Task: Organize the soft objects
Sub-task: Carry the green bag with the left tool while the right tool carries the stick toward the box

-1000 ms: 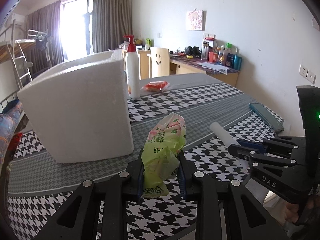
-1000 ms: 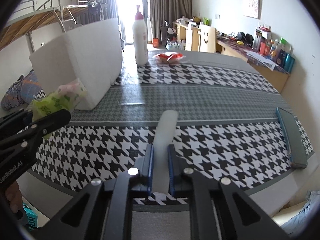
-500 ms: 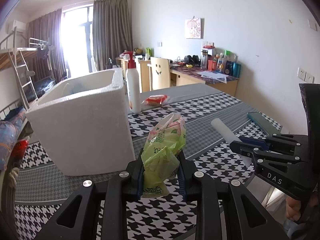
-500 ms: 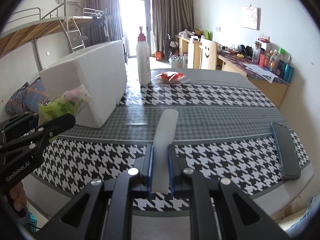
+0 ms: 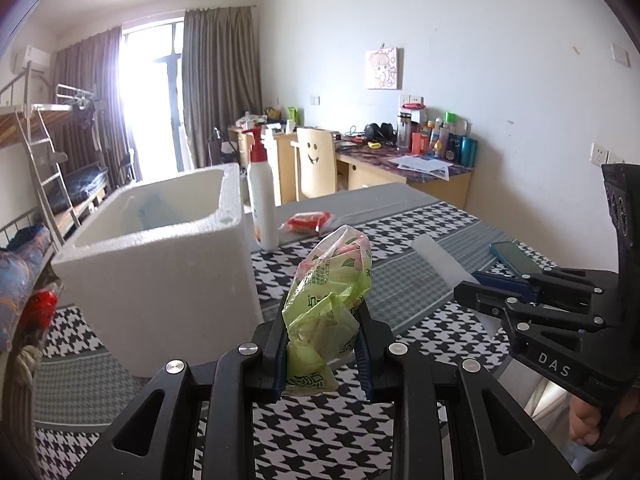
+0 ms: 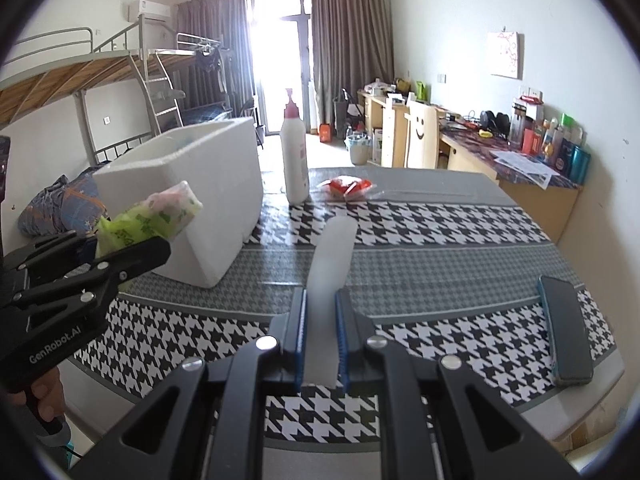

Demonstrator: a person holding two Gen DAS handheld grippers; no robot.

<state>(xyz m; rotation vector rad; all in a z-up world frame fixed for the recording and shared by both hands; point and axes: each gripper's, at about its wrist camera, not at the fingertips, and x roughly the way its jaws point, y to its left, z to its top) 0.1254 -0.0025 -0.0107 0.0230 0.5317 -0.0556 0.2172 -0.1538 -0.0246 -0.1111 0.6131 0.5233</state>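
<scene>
A crumpled green-and-pink plastic packet (image 5: 326,312) sits pinched in the left gripper (image 5: 323,354) above the houndstooth-clothed table (image 5: 404,280), beside the open white foam box (image 5: 160,264), while the right gripper (image 6: 321,344) clamps a white foam bar (image 6: 330,276).

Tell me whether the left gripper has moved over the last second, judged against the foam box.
Yes. The left gripper, shut on the green packet, has risen: the foam box was seen side-on, and now the left wrist view looks down into its open top.
</scene>
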